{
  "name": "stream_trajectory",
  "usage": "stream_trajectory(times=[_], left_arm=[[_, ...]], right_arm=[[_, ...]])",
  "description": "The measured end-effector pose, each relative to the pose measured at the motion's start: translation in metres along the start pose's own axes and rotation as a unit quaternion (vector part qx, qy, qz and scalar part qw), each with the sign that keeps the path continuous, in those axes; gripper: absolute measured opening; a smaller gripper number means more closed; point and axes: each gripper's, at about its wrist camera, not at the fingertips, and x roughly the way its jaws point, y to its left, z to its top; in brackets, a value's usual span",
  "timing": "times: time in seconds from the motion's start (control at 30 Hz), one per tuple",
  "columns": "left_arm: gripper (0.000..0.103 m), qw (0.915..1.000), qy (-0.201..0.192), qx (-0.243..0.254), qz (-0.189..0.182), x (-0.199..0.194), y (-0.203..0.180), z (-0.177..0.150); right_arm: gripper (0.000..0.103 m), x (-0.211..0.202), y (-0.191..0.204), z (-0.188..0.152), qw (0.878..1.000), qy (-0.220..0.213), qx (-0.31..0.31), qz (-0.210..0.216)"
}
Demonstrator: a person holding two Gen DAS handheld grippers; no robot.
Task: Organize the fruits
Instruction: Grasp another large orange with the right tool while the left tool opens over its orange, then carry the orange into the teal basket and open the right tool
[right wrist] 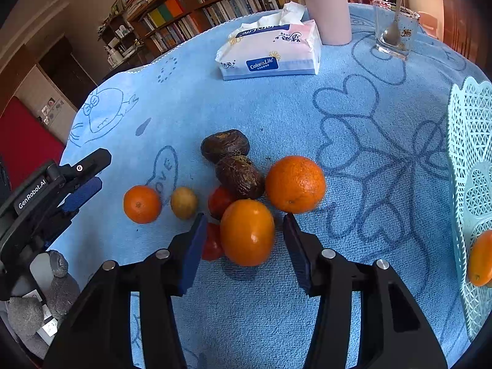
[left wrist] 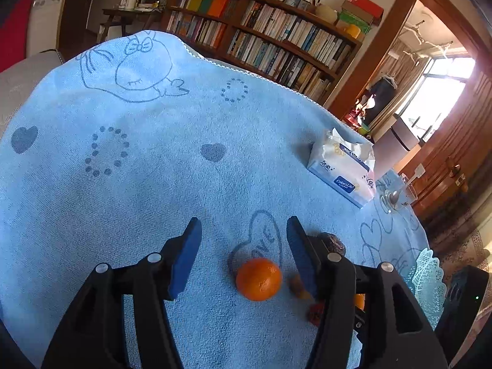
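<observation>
A small mandarin [left wrist: 259, 279] lies on the blue cloth between the fingers of my left gripper [left wrist: 243, 220]; the pads stand well apart from it, open. In the right wrist view the same mandarin [right wrist: 142, 204] sits at the left of a fruit cluster, with the left gripper [right wrist: 97, 172] beside it. My right gripper [right wrist: 244, 215] straddles an oval orange fruit [right wrist: 247, 233], with a gap showing at each pad. Around that fruit lie a large orange [right wrist: 295, 184], two dark wrinkled fruits [right wrist: 224, 145], red fruits [right wrist: 220, 201] and a small yellow-brown fruit [right wrist: 184, 203].
A pale teal lattice basket [right wrist: 467, 153] at the right edge holds one orange fruit [right wrist: 481, 258]. At the back stand a tissue pack [right wrist: 270, 52], a pink cup [right wrist: 326, 6] and a glass with a spoon [right wrist: 395, 27]. The round table's edge curves off on the left.
</observation>
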Motion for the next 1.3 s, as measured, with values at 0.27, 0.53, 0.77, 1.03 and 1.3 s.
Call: stream_trajectory(times=[0.27,0.53,0.77,1.03,1.3], left_arm=[[0.063,0.9999,0.012,-0.004,0.001,0.0,0.004,0.001],[0.063,0.9997,0.013,0.021,-0.001,-0.002,-0.006,-0.001],[0.066,0.9998,0.015,0.014,0.008,-0.003,-0.003,-0.001],[0.066,0.9986,0.029,0.044,0.009,0.001,-0.014,-0.01],[0.067,0.9969,0.04,0.066,0.017,0.005,-0.021,-0.024]], right_arm=[[0.036,-0.015,0.0,-0.003,1.0,0.001,-0.008,0.007],[0.036,-0.056,0.001,-0.013,0.999,-0.039,-0.023,-0.007],[0.036,-0.1,-0.02,-0.013,0.994,-0.096,0.002,-0.043],[0.036,-0.136,-0.07,-0.02,0.983,-0.138,0.057,-0.108],[0.037,-0.146,-0.11,-0.032,0.971,-0.141,0.109,-0.162]])
